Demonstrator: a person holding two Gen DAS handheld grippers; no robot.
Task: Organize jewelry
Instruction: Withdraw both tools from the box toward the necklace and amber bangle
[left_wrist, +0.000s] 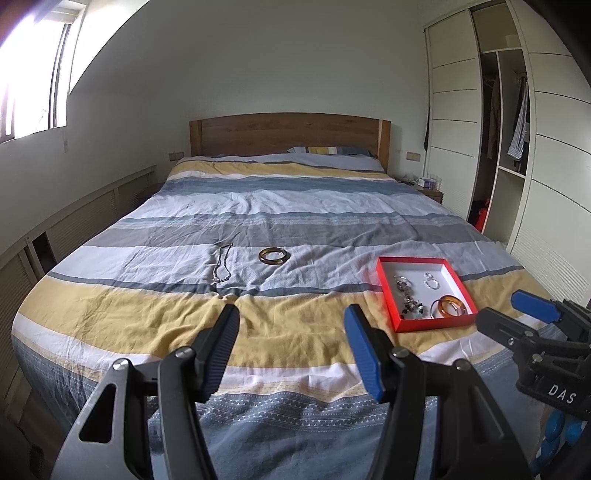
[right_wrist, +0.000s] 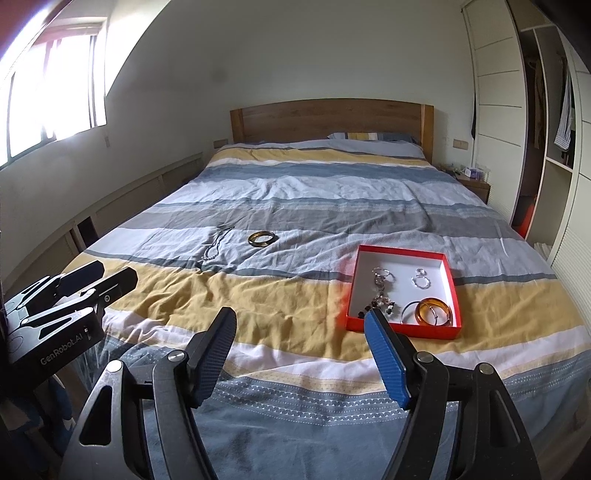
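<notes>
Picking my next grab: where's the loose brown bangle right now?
The brown bangle lies flat on the bedspread mid-bed, just right of the beaded necklace and left of and beyond the red tray, outside it.

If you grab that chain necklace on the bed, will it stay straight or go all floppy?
Probably floppy: the necklace lies in a loose, bent loop on the blanket, so it would likely dangle from wherever it is pinched. It looks thin, so probably light, and it might slip between the fingers.
</notes>
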